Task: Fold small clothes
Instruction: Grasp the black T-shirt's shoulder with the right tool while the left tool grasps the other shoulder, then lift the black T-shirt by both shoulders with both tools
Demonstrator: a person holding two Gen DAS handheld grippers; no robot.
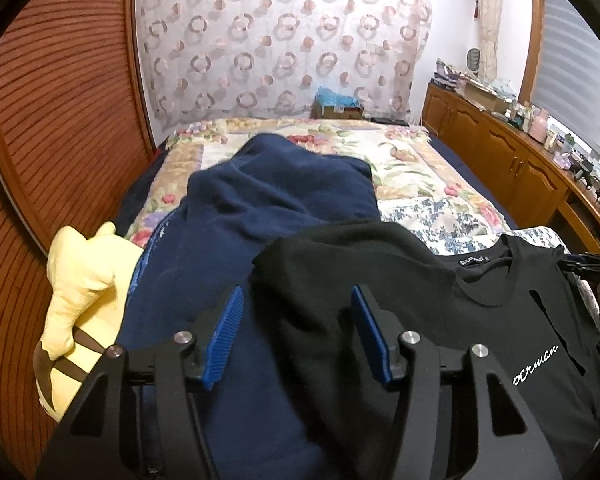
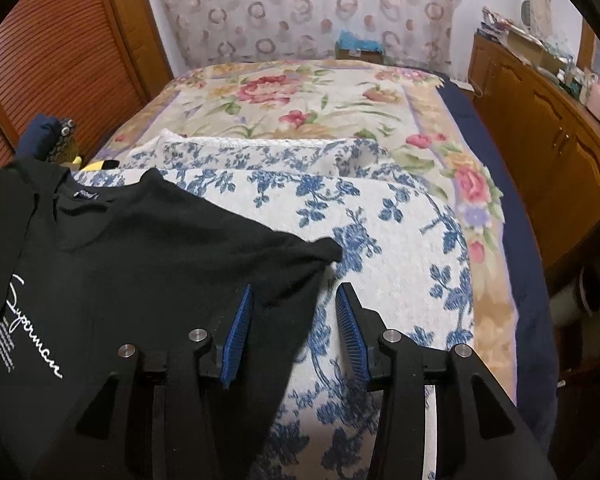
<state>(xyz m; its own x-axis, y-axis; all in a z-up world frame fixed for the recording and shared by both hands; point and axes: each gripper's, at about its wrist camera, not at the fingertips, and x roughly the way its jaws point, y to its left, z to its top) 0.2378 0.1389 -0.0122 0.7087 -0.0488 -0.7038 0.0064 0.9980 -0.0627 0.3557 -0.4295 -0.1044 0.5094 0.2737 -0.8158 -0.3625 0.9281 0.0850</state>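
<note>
- The black T-shirt (image 2: 132,248) lies face up on the near part of the bed, collar to the far side and white script on its chest, spread mostly flat so that its sides can be brought inward for a fold.
- The left gripper (image 1: 296,320) hangs over the shirt's left sleeve, where the black cloth bunches on top of a navy fleece (image 1: 276,200). Its blue pads stand apart, with black cloth below the gap and nothing pinched; it seems placed to take that sleeve.
- The right gripper (image 2: 294,320) sits at the shirt's right edge, jaws apart. The left pad lies over the black hem and the right pad over the blue-flowered blanket (image 2: 380,240); the cloth looks loose, not clamped.
- One tool at each side suggests a symmetrical fold, both edges being handled together.
- A yellow plush toy (image 1: 88,276) rests at the near left beside the fleece, clear of the shirt.
- The rose-patterned bedspread (image 2: 320,100) stretches to the far side, leaving room to lay the folded piece.
</note>
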